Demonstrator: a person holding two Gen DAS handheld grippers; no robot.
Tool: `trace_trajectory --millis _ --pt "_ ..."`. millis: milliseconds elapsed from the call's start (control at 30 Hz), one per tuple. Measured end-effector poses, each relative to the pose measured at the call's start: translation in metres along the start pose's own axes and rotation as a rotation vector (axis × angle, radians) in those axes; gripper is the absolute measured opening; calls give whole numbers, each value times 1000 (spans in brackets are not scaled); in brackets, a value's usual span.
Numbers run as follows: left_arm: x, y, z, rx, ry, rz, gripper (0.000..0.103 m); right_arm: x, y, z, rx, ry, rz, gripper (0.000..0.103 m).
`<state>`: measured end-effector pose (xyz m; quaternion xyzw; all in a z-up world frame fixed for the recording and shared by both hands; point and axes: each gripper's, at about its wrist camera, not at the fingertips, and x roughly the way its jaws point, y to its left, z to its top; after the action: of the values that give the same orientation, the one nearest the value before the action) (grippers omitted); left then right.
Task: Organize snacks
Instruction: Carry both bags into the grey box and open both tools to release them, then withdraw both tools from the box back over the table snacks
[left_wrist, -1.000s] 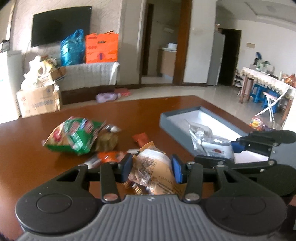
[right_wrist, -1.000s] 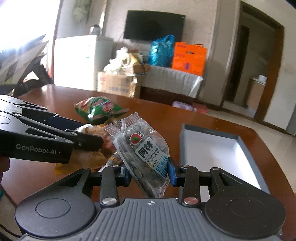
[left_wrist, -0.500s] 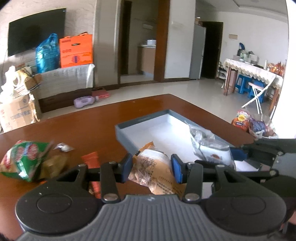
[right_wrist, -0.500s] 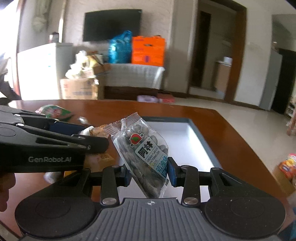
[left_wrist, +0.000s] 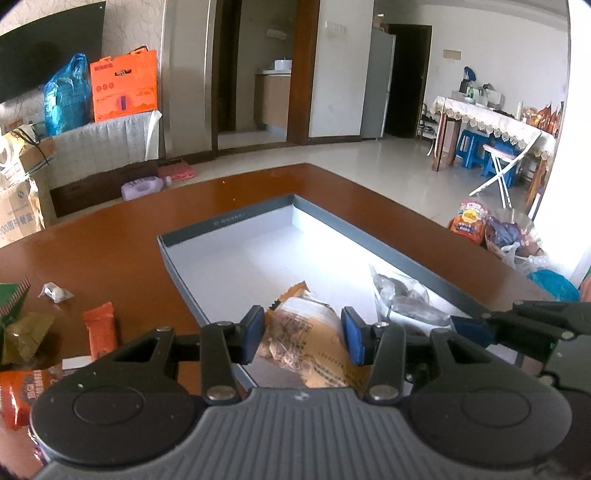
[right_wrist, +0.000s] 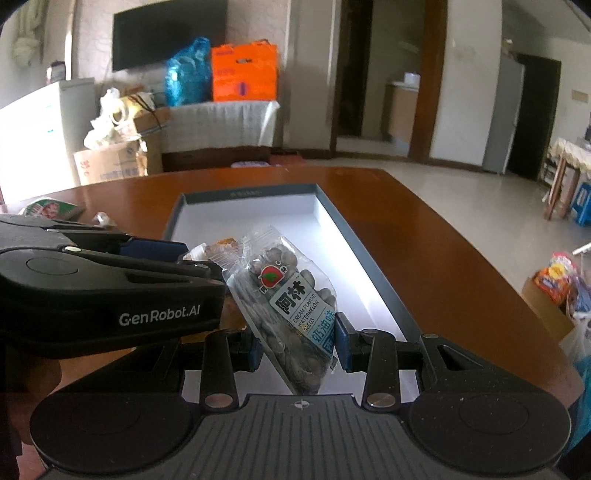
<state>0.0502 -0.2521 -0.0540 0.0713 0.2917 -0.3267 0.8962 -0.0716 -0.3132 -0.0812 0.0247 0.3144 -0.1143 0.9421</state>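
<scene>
My left gripper (left_wrist: 303, 338) is shut on a tan snack packet (left_wrist: 308, 341), held over the near end of a grey box with a white floor (left_wrist: 229, 221). My right gripper (right_wrist: 297, 347) is shut on a clear bag of watermelon seeds (right_wrist: 286, 306), also above the box (right_wrist: 255, 195). In the left wrist view the seed bag (left_wrist: 402, 295) and the right gripper's fingers (left_wrist: 476, 328) show at the right. In the right wrist view the left gripper's body (right_wrist: 110, 291) fills the left side, just beside the seed bag, with the tan packet's top (right_wrist: 221, 245) peeking out.
Loose snacks lie on the brown table (left_wrist: 110, 236) left of the box: an orange packet (left_wrist: 99, 328), a small white candy (left_wrist: 55, 291), an olive packet (left_wrist: 22, 338), a red-orange packet (left_wrist: 18, 387). A green bag (right_wrist: 48, 210) lies farther left. Bags sit on the floor at right.
Both grippers have carried their packets to the right, from over the snack pile to above the box. The loose snacks have slid off to the left of view.
</scene>
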Motion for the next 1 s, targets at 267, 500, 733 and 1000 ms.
trace_trajectory --millis 267,500,733,1000 --pt "4 3 -2 11 -47 34 77 8 7 0 -14 16 -14 40" --pt "-7 9 -4 1 -65 31 85 3 11 3 -14 -22 -13 74" --pt "-22 19 -4 -9 -75 43 85 -13 13 7 -6 -83 -11 85" --pt "-55 36 -1 -58 -106 69 86 -42 20 11 -13 -163 3 90"
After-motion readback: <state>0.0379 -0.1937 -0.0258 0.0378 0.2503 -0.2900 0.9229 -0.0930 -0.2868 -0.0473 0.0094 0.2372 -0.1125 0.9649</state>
